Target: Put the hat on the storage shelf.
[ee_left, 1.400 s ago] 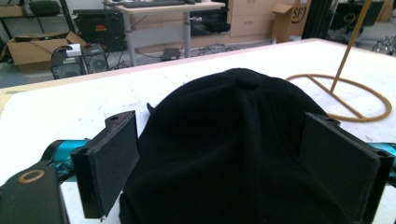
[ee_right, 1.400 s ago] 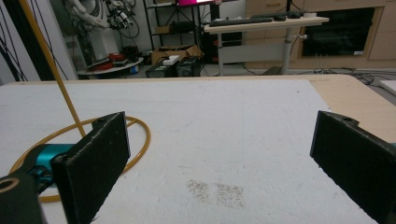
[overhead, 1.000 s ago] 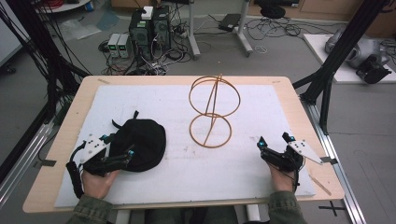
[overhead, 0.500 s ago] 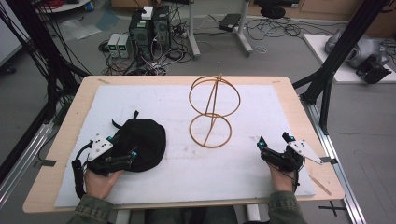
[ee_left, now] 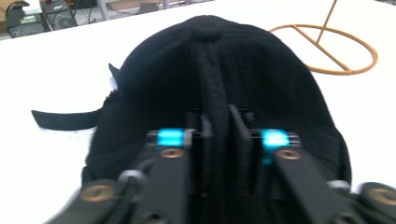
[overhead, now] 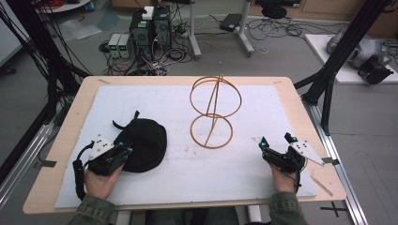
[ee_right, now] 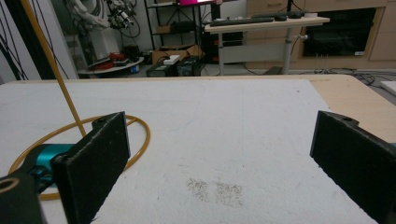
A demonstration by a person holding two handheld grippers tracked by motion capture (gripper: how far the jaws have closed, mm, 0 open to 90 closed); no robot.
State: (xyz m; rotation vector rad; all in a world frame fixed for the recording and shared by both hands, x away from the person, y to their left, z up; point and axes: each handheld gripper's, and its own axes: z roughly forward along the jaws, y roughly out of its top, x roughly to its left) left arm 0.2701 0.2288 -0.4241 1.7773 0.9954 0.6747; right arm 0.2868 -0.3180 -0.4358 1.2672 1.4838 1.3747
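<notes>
A black cap (overhead: pixel 143 145) lies on the white mat at the left, its strap trailing to the far left. My left gripper (overhead: pixel 126 151) is at the cap's near edge. In the left gripper view the cap (ee_left: pixel 219 60) rises ahead and my left gripper (ee_left: pixel 219 126) is shut on a ridge of its fabric. A gold wire stand (overhead: pixel 214 105) with two rings stands at the mat's centre. My right gripper (overhead: pixel 275 139) rests on the mat at the right, open, with nothing between its jaws (ee_right: pixel 222 135).
The white mat (overhead: pixel 253 108) covers most of the wooden table (overhead: pixel 84 93). The stand's base ring (ee_left: pixel 322 71) lies right of the cap, and its rod (ee_right: pixel 50 60) rises left of my right gripper. Computers and cables sit on the floor beyond the table.
My left gripper has edged slightly right along the cap's near edge. The right gripper, the cap and the stand have stayed in place.
</notes>
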